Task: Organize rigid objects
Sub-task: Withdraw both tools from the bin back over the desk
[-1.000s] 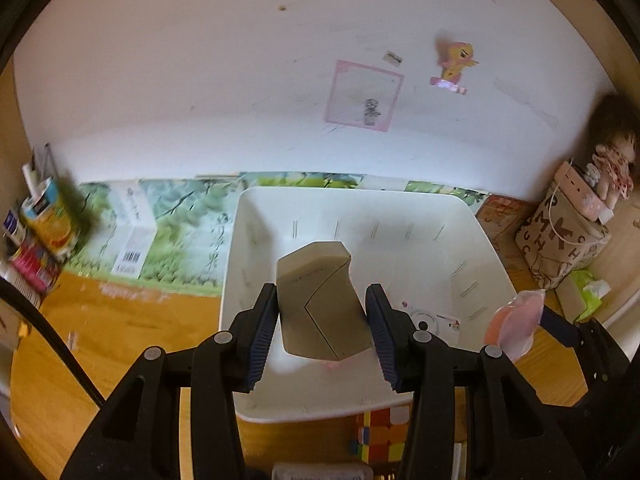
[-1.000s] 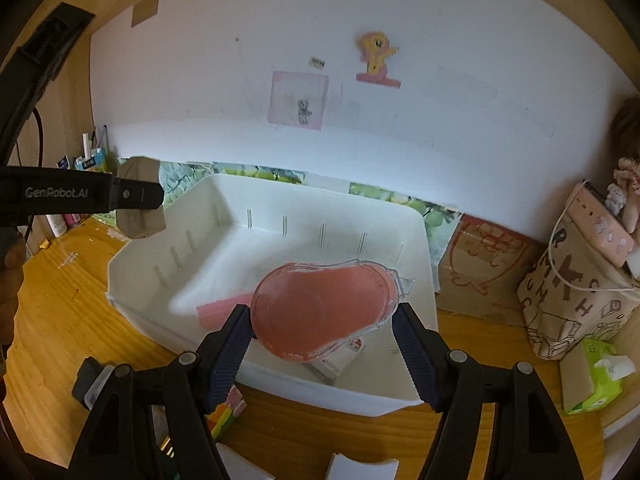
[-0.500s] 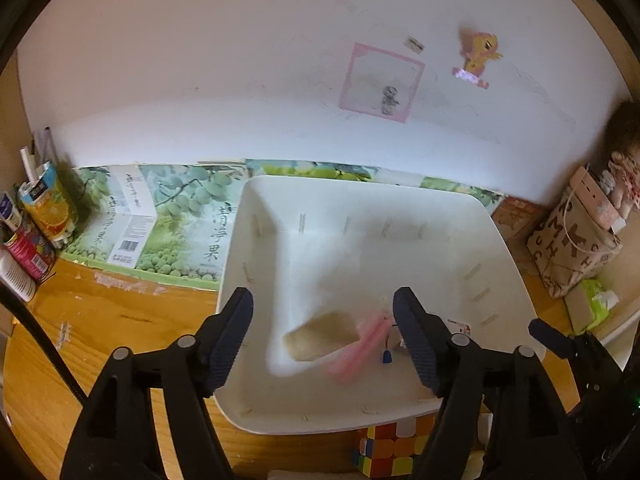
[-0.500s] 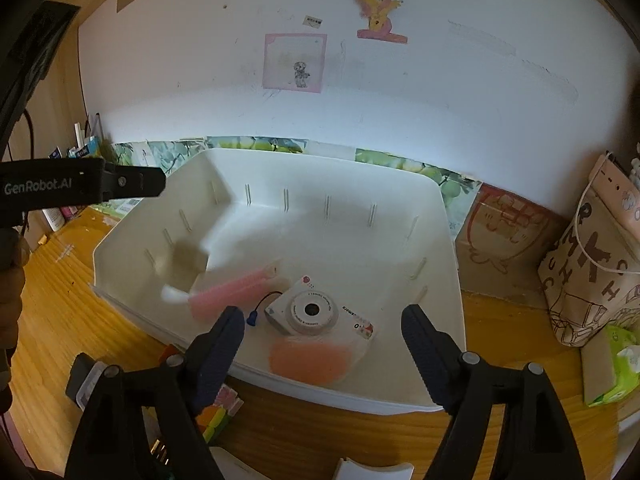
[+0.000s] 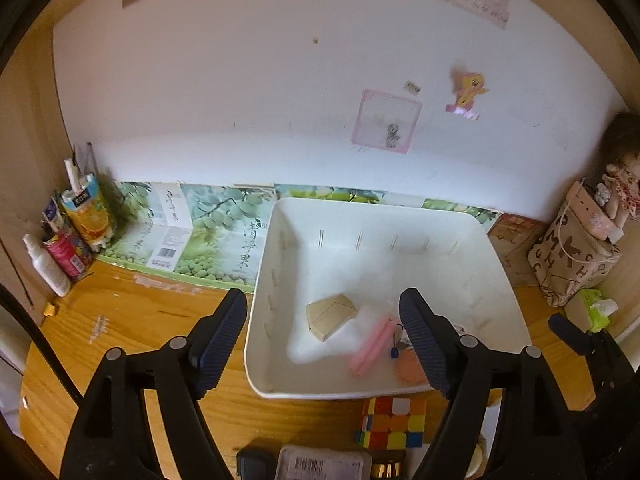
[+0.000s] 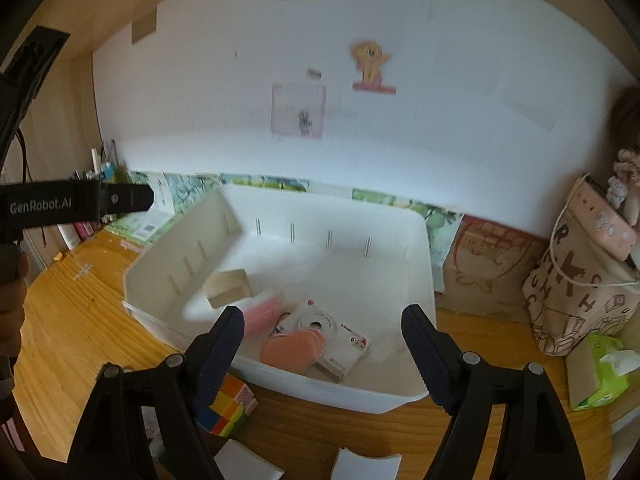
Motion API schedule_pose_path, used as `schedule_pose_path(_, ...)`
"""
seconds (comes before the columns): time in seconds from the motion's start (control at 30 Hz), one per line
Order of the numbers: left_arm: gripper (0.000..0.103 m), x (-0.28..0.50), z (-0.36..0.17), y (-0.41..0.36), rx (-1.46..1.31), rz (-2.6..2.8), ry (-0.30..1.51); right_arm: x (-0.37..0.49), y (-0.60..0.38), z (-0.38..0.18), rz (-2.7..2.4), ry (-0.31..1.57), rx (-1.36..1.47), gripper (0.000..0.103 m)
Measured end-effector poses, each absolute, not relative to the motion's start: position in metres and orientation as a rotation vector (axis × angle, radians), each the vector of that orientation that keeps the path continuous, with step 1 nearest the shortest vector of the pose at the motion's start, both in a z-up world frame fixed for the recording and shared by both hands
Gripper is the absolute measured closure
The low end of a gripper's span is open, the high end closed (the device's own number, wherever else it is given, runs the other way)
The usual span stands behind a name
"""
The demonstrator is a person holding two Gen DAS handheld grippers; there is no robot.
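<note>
White bin (image 5: 496,264) (image 6: 420,256): centre of both views, on a wooden desk (image 5: 132,312) (image 6: 80,300), against the wall.

Contents, left wrist view:
- Tan block (image 5: 330,315), lying flat on the bin floor, left of centre.
- Pink stick (image 5: 372,345), just right of the block, slanted.
- Peach oval case (image 5: 410,369), near the front wall, partly hidden behind the right finger.

Contents, right wrist view:
- Tan block (image 6: 228,288), left part of the floor.
- Pink stick (image 6: 262,314), just beside the block.
- White camera (image 6: 324,334), lower centre of the floor.
- Peach oval case (image 6: 294,350), lying partly on the camera.

Outside the bin: puzzle cube (image 5: 392,422) (image 6: 226,404) on the desk, just in front of the front wall.

Left gripper (image 5: 324,344): lower frame, jaws spread wide, holding nothing; also seen from the side at the left edge of the right wrist view (image 6: 128,198).

Right gripper (image 6: 322,354): lower frame, jaws spread wide, holding nothing.

Upper frame: wall with a yellow pony sticker (image 5: 466,90) (image 6: 370,62).
</note>
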State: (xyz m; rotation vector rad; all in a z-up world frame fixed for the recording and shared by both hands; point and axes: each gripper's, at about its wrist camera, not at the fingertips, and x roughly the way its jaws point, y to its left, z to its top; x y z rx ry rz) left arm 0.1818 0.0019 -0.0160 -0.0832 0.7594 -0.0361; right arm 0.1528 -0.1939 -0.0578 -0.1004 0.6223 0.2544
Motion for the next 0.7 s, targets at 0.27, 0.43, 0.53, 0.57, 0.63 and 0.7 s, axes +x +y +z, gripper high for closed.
schedule_pose_path(0.27, 0.022, 0.14, 0.0, -0.002, -0.056, -0.014, 0.725, 0.114, -0.204, -0.043, 0.269, 0.577, -0.089, 0.021)
schedule_pose_path(0.43, 0.022, 0.107, 0.0, -0.003, -0.056, 0.009, 0.731, 0.088, -0.211, -0.043, 0.275, 0.579, -0.087, 0.021)
schedule_pose_path(0.53, 0.022, 0.089, -0.002, -0.003, -0.057, 0.019, 0.739, 0.073, -0.216, -0.043, 0.278, 0.581, -0.084, 0.021)
schedule_pose_path(0.57, 0.022, 0.081, -0.004, -0.002, -0.058, 0.025, 0.745, 0.067, -0.217, -0.044, 0.279, 0.582, -0.083, 0.021)
schedule_pose_path(0.63, 0.022, 0.069, -0.007, -0.002, -0.06, 0.033, 0.756, 0.058, -0.219, -0.045, 0.281, 0.583, -0.081, 0.021)
schedule_pose_path(0.7, 0.022, 0.059, -0.011, -0.002, -0.06, 0.039, 0.769, 0.047, -0.221, -0.047, 0.283, 0.587, -0.08, 0.021)
